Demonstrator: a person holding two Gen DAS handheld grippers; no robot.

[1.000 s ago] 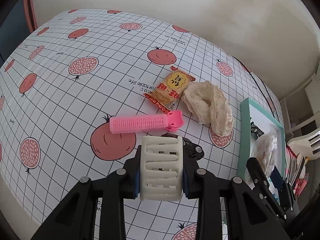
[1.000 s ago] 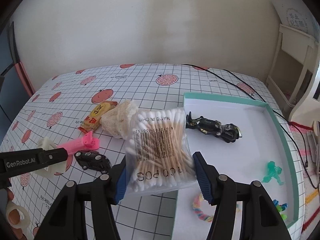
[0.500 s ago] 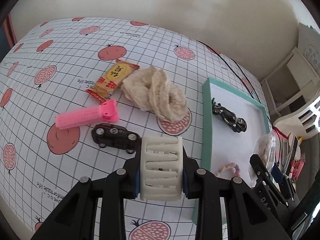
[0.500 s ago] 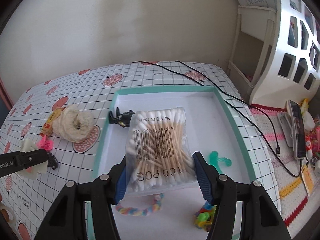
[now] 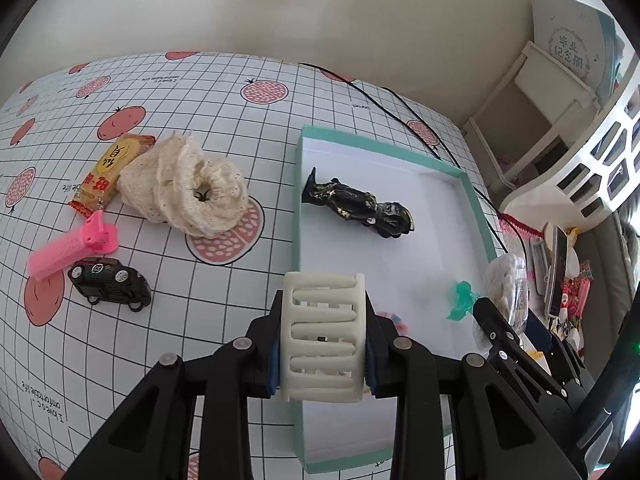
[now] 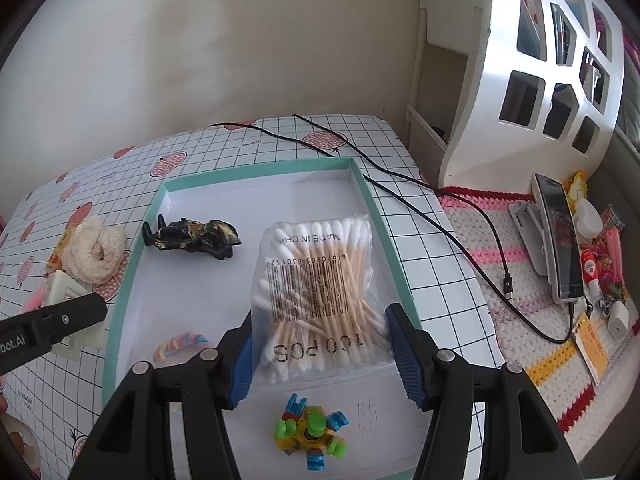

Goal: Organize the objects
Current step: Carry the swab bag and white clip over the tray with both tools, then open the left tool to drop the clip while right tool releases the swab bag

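Left gripper [image 5: 322, 354] clenched on a cream hair claw clip [image 5: 322, 336], held above the near-left wall of the teal-rimmed tray [image 5: 298, 216], over the boundary between tray and worktop [image 5: 224, 92]. Right gripper [image 6: 320, 354] with fingers [image 6: 404, 356] spread apart, flanking a clear bag of cotton swabs [image 6: 316, 292] that lies flat on the tray's white floor; right pad clearly apart from the plastic, left pad just at the bag's edge, contact there impossible to tell. Inside the tray as well: a black figurine [image 6: 192, 238] lying on its side toward the far-left corner, a pastel braided band [image 6: 180, 346] near the left wall, a multicoloured block toy [image 6: 312, 434] at the near edge, and, in the left wrist view, a small translucent green toy [image 5: 462, 300] near the right side. Outside the tray on the gridded, fruit-printed worktop: a cream lace scrunchie [image 5: 188, 192] touching a yellow-and-red snack packet [image 5: 110, 172], a pink hair roller clip [image 5: 74, 248] nearer the camera, and just beside it a black toy car [image 5: 110, 286]. A black cable [image 6: 400, 196] trailing across the far corner of the worktop past the tray's right wall.
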